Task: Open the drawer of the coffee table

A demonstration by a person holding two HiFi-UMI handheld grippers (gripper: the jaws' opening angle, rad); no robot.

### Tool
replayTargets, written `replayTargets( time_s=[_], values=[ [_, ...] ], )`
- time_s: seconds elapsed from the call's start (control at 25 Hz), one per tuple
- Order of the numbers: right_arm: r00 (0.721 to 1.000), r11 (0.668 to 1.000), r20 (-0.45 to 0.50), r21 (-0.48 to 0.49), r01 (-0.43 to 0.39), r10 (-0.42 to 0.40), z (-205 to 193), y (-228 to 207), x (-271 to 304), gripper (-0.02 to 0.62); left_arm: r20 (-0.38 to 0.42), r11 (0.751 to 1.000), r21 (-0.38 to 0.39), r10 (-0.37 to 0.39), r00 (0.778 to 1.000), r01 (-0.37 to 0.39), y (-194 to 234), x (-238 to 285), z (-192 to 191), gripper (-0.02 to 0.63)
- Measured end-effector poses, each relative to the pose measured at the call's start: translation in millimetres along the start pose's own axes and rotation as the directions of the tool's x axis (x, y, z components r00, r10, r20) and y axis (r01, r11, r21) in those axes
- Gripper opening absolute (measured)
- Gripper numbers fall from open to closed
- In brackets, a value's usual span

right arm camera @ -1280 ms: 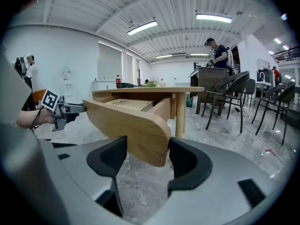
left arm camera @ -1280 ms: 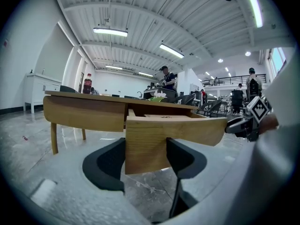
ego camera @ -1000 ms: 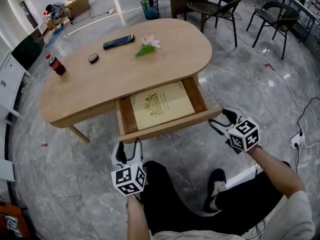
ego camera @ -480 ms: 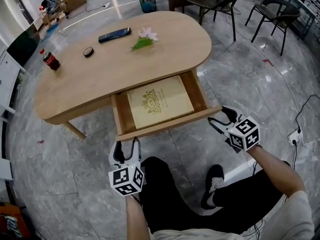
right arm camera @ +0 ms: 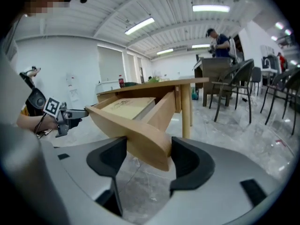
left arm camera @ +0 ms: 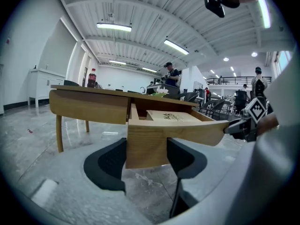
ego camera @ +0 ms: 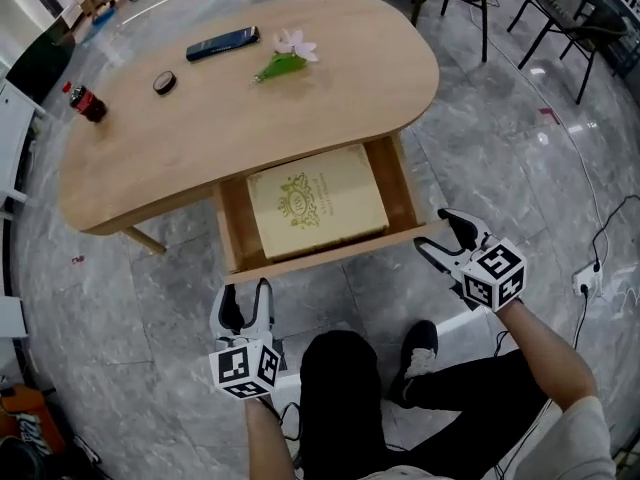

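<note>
Grippers both gaping, nothing clamped: left gripper sits just short of the left front corner of the drawer, right gripper is at its right end. Wood shows between each pair of jaws, contact unclear. That drawer stands well out of the oval coffee table, with a cream book inside, gold crest on it, lettering too small to read. Up top: red-labelled cola bottle, dark phone, pink flower.

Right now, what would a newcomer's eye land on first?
The pulled-out drawer of the wooden table, with a cream book lying flat inside. The left gripper and right gripper sit before the drawer front's two ends, jaws apart.
</note>
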State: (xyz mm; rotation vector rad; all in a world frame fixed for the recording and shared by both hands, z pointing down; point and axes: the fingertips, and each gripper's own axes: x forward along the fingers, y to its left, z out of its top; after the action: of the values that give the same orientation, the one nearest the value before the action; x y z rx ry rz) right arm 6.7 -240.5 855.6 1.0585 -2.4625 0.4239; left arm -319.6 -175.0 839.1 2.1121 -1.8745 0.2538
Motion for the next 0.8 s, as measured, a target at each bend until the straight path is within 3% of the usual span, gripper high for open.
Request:
replayTargets(
  time_s=[0.12, 0.2, 0.4, 0.8],
  values=[
    [0.998, 0.999, -0.067, -0.036, -0.021, 0.019, -4.5, -3.3, -2.7, 0.296, -0.059, 1.0, -0.022, 0.014, 0.998, -0.015, -6.0, -14.0, 10.9, 0.267],
    [0.995, 0.999, -0.096, -0.047, 0.011, -0.015, -13.4, -8.4, -21.8, 0.295, -0.107, 1.0, -0.005, 0.003, 0.994, -0.004, -14.6, -25.3, 26.7, 0.267],
    [0.986, 0.986, -0.119, 0.104, 0.128, -0.115, 1.0, -5.4, -87.7, 0.293, -0.198, 0.998, 0.061, -0.02, 0.98, 0.033, -41.6, -51.1, 90.0, 0.267],
    [0.979, 0.972, -0.185, 0.198, 0.126, -0.089, 136.6, 94.6, -174.7, 0.267, -0.283, 0.989, 0.07, -0.103, 0.954, 0.127, -127.8, -117.9, 237.0, 0.267]
  ],
)
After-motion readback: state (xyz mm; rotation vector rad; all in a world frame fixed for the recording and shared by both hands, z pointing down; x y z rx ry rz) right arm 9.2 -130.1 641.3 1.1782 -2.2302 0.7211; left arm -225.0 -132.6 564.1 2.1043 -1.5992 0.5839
